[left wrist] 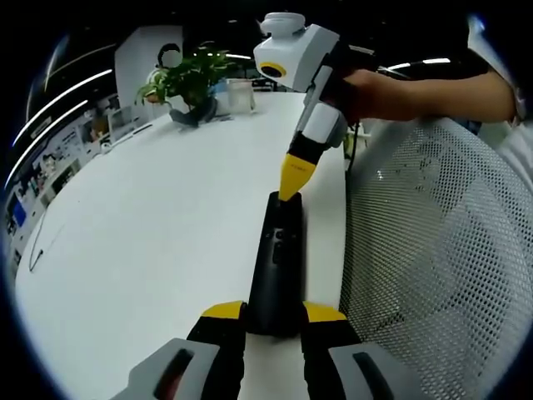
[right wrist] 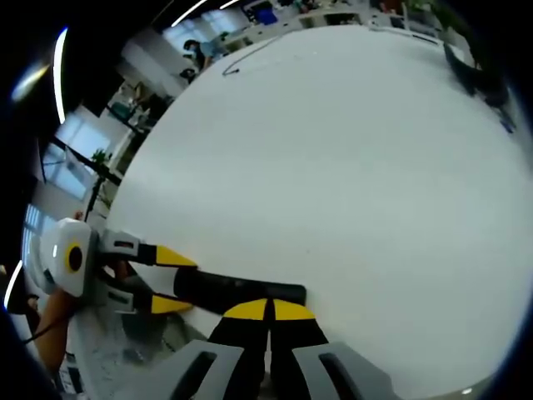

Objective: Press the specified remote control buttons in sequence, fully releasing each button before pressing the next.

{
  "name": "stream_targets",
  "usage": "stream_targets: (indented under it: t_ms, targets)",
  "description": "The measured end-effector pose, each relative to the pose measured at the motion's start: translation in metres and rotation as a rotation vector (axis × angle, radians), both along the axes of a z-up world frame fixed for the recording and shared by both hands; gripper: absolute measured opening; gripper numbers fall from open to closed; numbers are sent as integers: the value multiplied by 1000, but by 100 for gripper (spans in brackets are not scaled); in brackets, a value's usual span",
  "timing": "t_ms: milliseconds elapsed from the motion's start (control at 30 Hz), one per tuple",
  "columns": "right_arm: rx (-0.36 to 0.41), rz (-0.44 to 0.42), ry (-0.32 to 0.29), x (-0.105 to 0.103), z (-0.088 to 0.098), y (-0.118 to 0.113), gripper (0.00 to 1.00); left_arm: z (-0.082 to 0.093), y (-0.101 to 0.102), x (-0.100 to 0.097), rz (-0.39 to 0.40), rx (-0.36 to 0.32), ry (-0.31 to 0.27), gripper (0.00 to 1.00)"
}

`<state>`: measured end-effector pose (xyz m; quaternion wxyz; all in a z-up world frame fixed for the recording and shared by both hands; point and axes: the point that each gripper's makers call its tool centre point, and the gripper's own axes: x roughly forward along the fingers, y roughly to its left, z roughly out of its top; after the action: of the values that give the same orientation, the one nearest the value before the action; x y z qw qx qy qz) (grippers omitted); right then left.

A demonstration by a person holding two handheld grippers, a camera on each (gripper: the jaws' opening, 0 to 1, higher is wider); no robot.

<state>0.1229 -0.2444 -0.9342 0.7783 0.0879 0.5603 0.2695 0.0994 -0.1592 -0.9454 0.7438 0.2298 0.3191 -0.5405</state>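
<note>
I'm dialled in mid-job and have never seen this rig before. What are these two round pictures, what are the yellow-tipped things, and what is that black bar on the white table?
There is no robot arm here: a person holds a two-jaw gripper in each hand, and a fisheye camera rides on each one.

In the left gripper view, the left gripper rises from the bottom, its yellow-tipped jaws closed on the near end of a black remote control lying on the white table. The right gripper comes down from above, jaws shut into one point resting on the remote's far end.

The right gripper view looks along that pointing gripper; the left gripper enters from the left, clamping the remote.

Also there: a potted plant at the far end and a white mesh chair beside the table.
</note>
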Motion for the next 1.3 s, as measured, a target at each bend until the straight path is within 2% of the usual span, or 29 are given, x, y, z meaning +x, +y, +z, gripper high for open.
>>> stream_targets:
  t_ms: [333, 500, 733, 1300]
  targets:
    - [15, 7, -5, 0, 2, 3, 0, 0, -3, -2, -18, -11, -3, 24]
    - [48, 4, -9, 0, 5, 7, 0, 0, -4, -2, -22, -12, -6, 24]
    - [5, 32, -7, -3, 0, 7, 0, 1, -4, -3, -22, -11, -6, 24]
    - [-19, 59, -32, -2, -1, 6, 0, 0, -5, -2, -23, -6, -4, 24]
